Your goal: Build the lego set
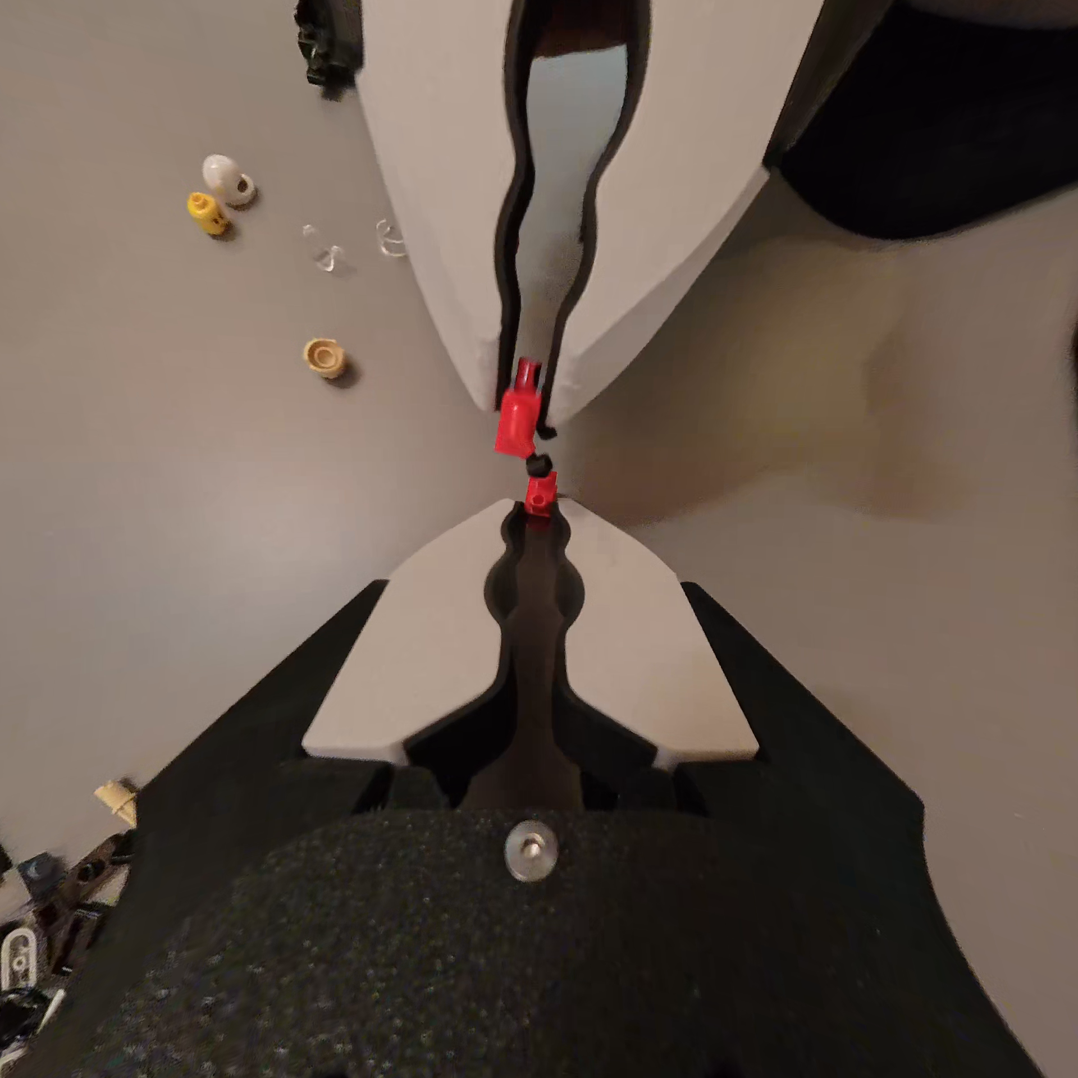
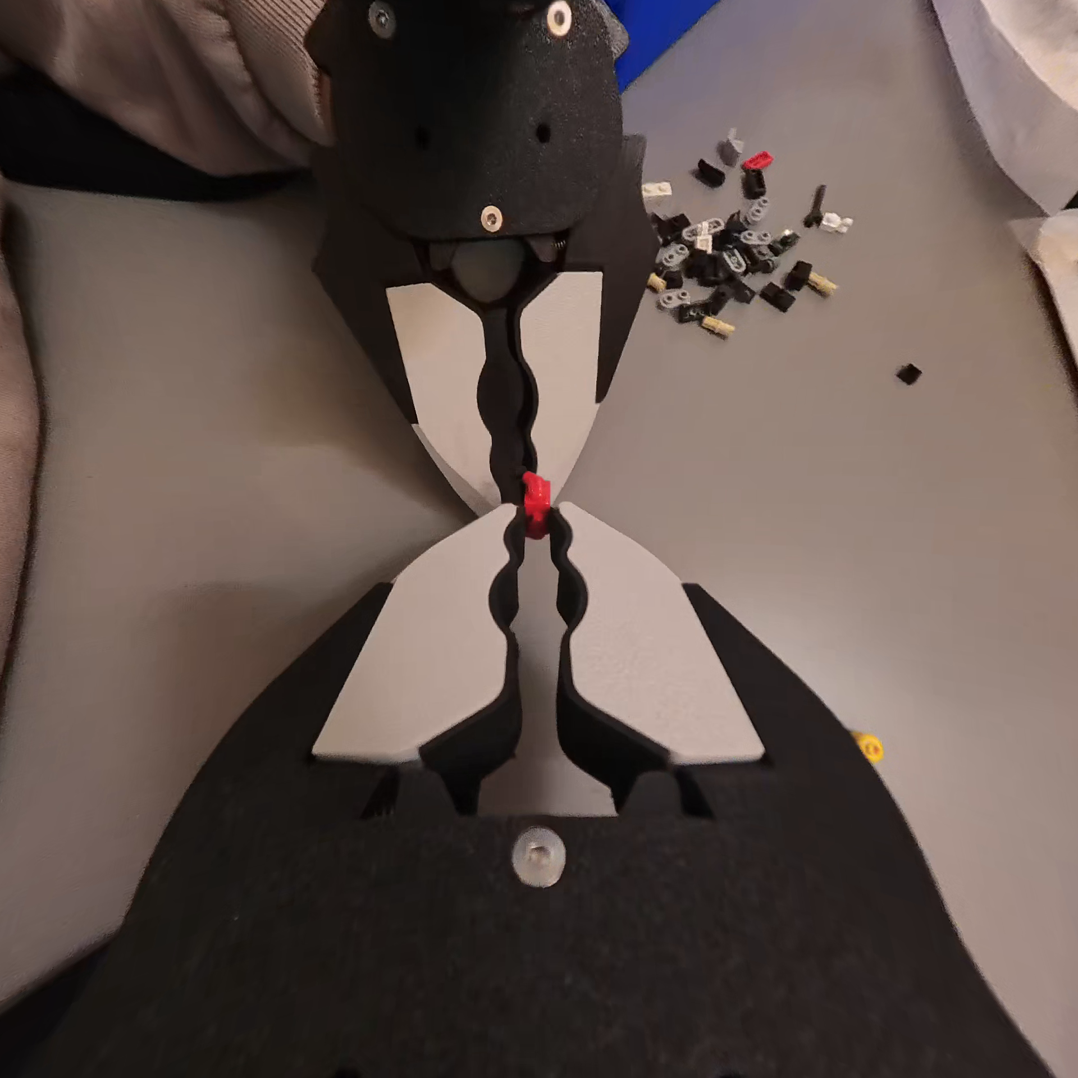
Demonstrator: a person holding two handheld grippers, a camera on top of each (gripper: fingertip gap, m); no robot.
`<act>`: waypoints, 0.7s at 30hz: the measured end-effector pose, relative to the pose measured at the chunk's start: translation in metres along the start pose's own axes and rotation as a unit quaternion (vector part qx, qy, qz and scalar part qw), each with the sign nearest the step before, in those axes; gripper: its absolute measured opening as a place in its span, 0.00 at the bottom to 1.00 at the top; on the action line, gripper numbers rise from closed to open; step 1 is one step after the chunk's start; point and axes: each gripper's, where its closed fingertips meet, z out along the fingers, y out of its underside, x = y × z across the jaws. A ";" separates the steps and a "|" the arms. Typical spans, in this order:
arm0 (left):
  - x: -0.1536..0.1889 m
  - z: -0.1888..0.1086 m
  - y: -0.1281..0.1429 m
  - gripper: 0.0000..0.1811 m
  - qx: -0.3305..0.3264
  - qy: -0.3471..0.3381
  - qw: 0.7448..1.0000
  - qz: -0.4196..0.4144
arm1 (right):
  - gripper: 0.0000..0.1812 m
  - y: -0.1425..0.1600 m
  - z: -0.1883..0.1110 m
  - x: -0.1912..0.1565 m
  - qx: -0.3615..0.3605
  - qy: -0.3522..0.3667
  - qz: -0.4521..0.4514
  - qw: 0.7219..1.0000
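Clamped in the left gripper (image 1: 539, 507) is a small red clip piece (image 1: 541, 496), tip to tip with the right gripper (image 1: 525, 402), whose fingers pinch a larger red piece (image 1: 516, 423) carrying a black ball end (image 1: 539, 465). Both meet above the grey table (image 1: 175, 525), well apart from the loose parts pile (image 2: 723, 251). Joining them cleanly probably needs the ball lined up squarely, then a slow, straight push.

Left hand-held gripper (image 1: 539, 507): body of rough, grainy matt black plastic; fingers (image 1: 443, 641) faced in smooth matt white; one shiny metal screw (image 1: 531, 850). Red brick (image 1: 541, 496) and red piece (image 1: 516, 426): glossy plastic. Surface (image 1: 175, 525): smooth, matt grey. Clear parts (image 1: 332, 254): transparent plastic. Beige cloth (image 2: 146, 87): ribbed weave.
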 end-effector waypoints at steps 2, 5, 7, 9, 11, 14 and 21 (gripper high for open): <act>0.004 -0.005 -0.004 0.04 0.011 0.011 1.000 -0.004 | 0.04 -0.003 0.001 -0.001 0.010 -0.008 0.003 1.000; 0.005 -0.015 -0.009 0.04 0.034 0.021 0.999 -0.016 | 0.04 -0.006 -0.001 -0.004 0.038 -0.023 0.018 0.999; 0.004 -0.019 -0.008 0.04 0.036 0.022 0.999 -0.017 | 0.04 -0.001 -0.002 -0.004 0.032 -0.023 0.025 0.999; 0.004 -0.021 -0.005 0.04 0.031 0.022 0.999 -0.014 | 0.04 0.010 -0.001 -0.002 0.003 -0.016 0.029 0.999; 0.005 -0.020 -0.003 0.04 0.027 0.023 0.999 -0.015 | 0.04 0.027 0.002 0.003 -0.046 0.002 0.031 0.998; 0.007 -0.020 -0.002 0.04 0.025 0.027 0.999 -0.013 | 0.04 0.040 0.008 0.002 -0.089 0.007 0.024 0.996; 0.011 -0.018 -0.003 0.04 0.024 0.032 0.999 -0.009 | 0.09 0.040 0.012 0.001 -0.093 0.013 0.009 0.996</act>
